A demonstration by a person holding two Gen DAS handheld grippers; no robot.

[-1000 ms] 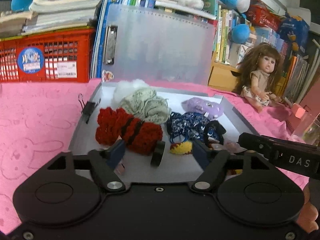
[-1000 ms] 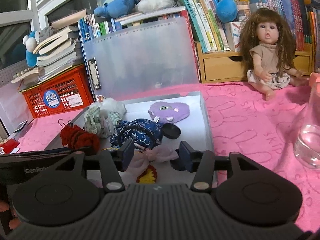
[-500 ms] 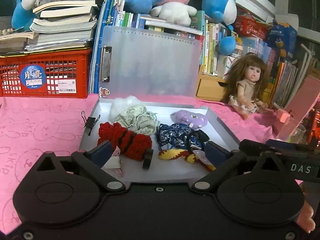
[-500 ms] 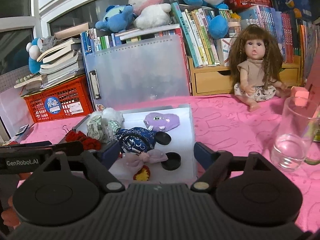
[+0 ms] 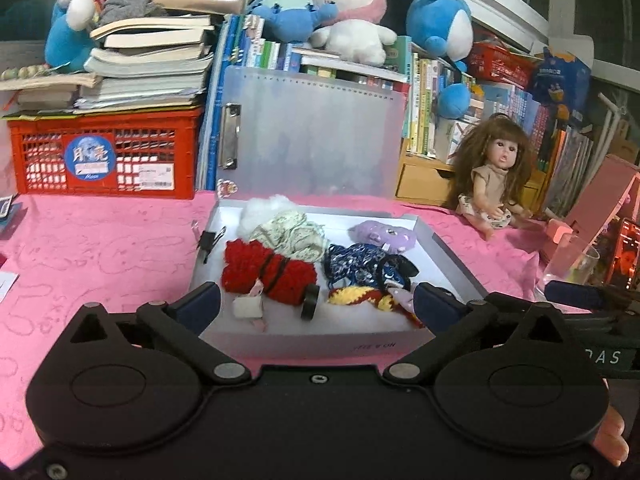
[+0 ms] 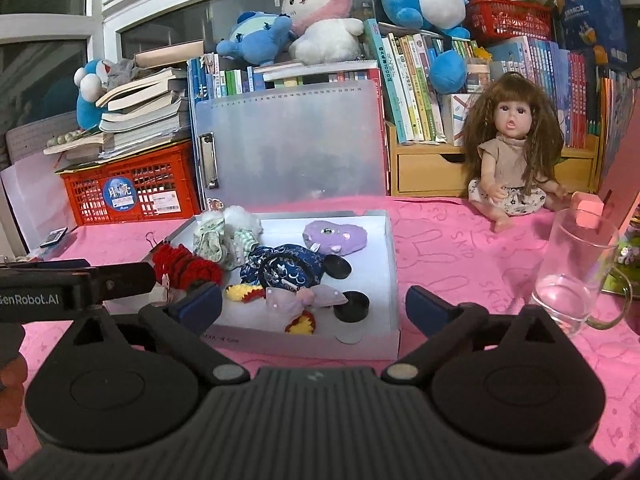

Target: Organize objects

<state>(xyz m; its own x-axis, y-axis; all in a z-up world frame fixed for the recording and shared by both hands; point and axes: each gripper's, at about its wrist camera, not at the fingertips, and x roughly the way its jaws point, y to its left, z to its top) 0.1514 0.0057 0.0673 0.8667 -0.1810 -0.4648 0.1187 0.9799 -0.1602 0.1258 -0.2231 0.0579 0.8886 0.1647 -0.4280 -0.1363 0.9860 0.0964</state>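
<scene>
1. The left gripper has its jaws spread as wide as they go, having just been opening, with nothing pinched; between the blue pads lies only the near end of the white tray.
2. The right gripper is likewise spread wide after just opening and holds nothing; its pads frame the tray's near right corner, and the left tool's black bar crosses its left side.
3. Just ahead of the left gripper's pads lies a red crocheted scrunchie with a small paper tag, and beside it a black disc standing on edge.
4. To the right of that, a yellow-and-red knitted piece rests near the right pad, with a dark blue patterned scrunchie behind it.
5. Ahead of the right gripper a pale pink bow lies on the knitted piece, with another black disc flat beside it.
6. Farther back in the tray sit a green-and-white scrunchie, a white fluffy one and a purple plush clip.
7. A black binder clip is at the tray's left rim; whether it grips the wall is hard to tell.
8. Right of the right gripper, on the pink cloth, stands a glass mug; beyond it sits a doll.
</scene>
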